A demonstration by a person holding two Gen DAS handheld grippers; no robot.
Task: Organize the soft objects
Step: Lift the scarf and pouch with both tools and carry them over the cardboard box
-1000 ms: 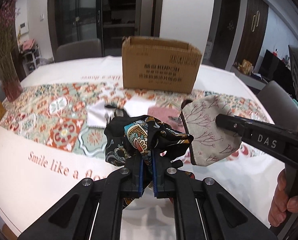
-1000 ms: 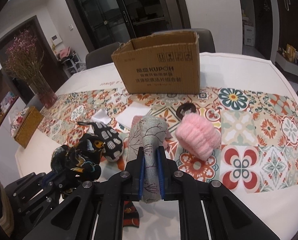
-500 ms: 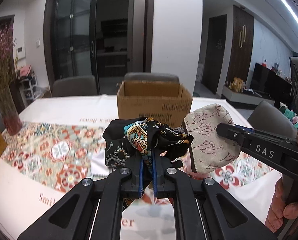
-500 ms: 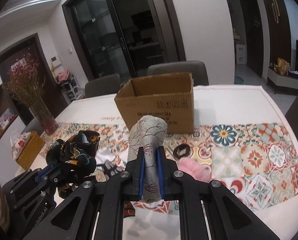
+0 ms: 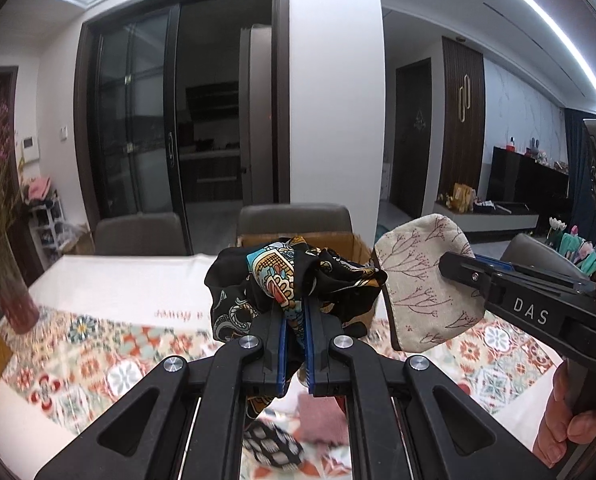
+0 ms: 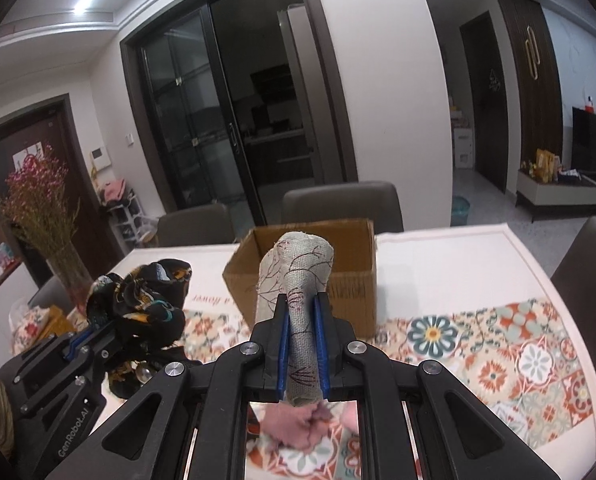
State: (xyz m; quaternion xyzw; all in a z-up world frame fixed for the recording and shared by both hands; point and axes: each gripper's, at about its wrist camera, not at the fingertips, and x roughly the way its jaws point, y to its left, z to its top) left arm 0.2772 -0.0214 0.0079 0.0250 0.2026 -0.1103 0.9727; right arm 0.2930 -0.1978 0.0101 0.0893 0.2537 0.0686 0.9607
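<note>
My left gripper (image 5: 293, 320) is shut on a black patterned scarf (image 5: 285, 280), held high above the table; it also shows in the right wrist view (image 6: 137, 304). My right gripper (image 6: 302, 316) is shut on a beige pouch with a branch print (image 6: 298, 264), seen from the side in the left wrist view (image 5: 422, 280). The open cardboard box (image 6: 350, 292) stands just beyond both held things. In the left wrist view only its rim (image 5: 354, 246) shows behind the scarf.
A pink fluffy item (image 6: 302, 424) and a black-and-white patterned item (image 5: 273, 448) lie on the patterned tablecloth (image 6: 498, 344) below the grippers. A vase of dried flowers (image 6: 57, 240) stands at the left. Chairs (image 6: 338, 204) sit behind the table.
Both grippers have risen from table height with the scarf and the pouch and moved toward the box. The items on the table have dropped low in both views.
</note>
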